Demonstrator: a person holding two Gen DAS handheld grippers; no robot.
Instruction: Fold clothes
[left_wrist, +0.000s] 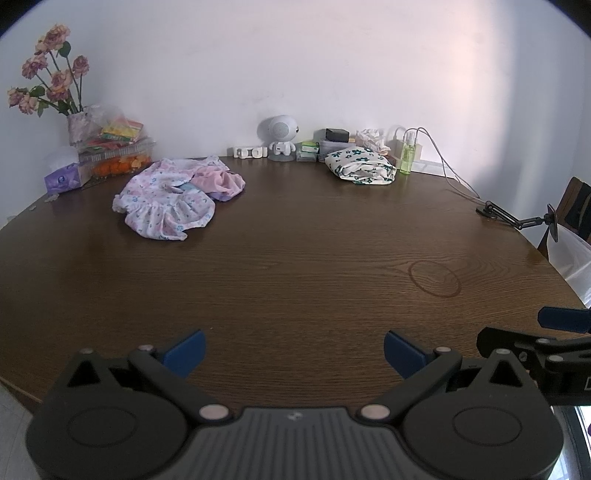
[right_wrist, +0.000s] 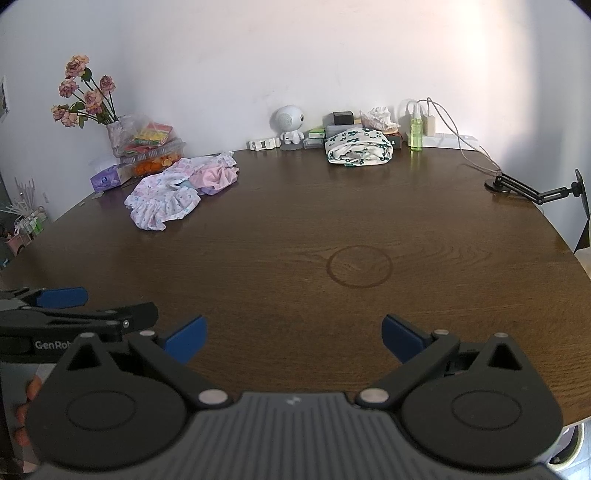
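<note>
A crumpled pile of clothes lies at the far left of the brown wooden table (left_wrist: 295, 266): a floral white-pink garment (left_wrist: 162, 203) and a plain pink one (left_wrist: 219, 181). The pile also shows in the right wrist view (right_wrist: 166, 199). A folded white cloth with green flowers (left_wrist: 364, 166) lies at the back, also in the right wrist view (right_wrist: 356, 149). My left gripper (left_wrist: 294, 350) is open and empty over the near table edge. My right gripper (right_wrist: 293, 338) is open and empty beside it. Both are far from the clothes.
Along the back wall stand a vase of roses (left_wrist: 55, 85), snack boxes (left_wrist: 118, 147), a tissue pack (left_wrist: 64, 179), a white robot figure (left_wrist: 280, 138), small boxes, a green bottle (left_wrist: 408, 155) and a charger cable. A black phone stand (right_wrist: 532, 190) is at the right edge.
</note>
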